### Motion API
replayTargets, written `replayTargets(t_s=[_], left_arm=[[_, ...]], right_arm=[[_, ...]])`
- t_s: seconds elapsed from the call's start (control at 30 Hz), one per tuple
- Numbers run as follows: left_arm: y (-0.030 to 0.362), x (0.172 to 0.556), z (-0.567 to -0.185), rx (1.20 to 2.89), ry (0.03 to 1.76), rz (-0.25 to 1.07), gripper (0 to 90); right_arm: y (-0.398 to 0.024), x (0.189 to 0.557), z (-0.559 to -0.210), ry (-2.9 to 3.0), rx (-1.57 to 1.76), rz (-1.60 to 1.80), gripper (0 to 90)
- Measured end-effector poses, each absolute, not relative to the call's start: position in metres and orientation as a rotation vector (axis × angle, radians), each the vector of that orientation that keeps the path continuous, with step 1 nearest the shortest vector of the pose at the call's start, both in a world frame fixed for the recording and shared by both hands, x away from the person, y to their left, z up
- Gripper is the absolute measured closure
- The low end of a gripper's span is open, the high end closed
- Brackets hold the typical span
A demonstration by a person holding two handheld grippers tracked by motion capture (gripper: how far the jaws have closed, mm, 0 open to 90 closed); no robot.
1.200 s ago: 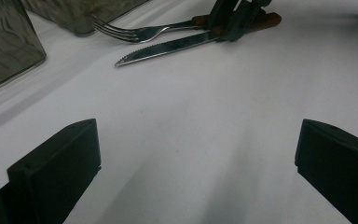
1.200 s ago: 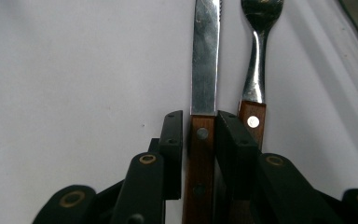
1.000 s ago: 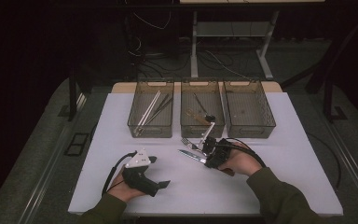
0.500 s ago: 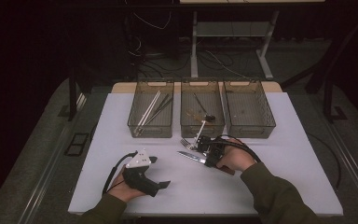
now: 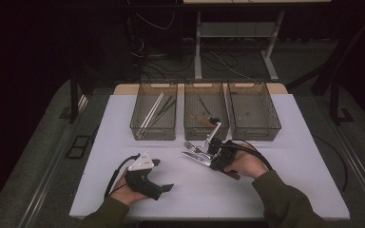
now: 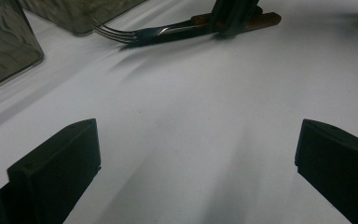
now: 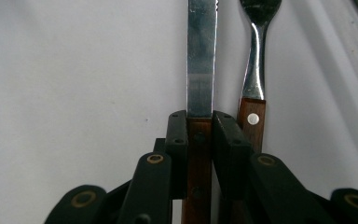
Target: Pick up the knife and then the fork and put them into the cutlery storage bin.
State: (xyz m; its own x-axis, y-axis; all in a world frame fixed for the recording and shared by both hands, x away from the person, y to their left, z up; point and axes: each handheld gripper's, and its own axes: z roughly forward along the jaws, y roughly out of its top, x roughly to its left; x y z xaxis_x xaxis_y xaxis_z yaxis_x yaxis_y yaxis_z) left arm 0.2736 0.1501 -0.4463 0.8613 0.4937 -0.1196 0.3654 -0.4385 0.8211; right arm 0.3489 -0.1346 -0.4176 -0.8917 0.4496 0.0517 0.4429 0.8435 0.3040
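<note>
Meanwhile, the right hand-held gripper (image 7: 199,135) has just been closing and now clamps a knife (image 7: 202,70) by its wooden handle, low on the white surface (image 5: 275,180) before three bins (image 5: 206,116). Just beside the knife lies a fork (image 7: 254,74). The left hand-held gripper (image 6: 191,154) rests released nearby.
</note>
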Motion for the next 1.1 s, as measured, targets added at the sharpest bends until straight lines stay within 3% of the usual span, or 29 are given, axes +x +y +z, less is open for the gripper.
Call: replayTargets(t_s=[1.1], left_arm=[[0.152,0.274,-0.444,2.074,0.611,0.170,0.0]], right_arm=[[-0.217,0.348,-0.381,2.654,0.947,1.280,77.8]])
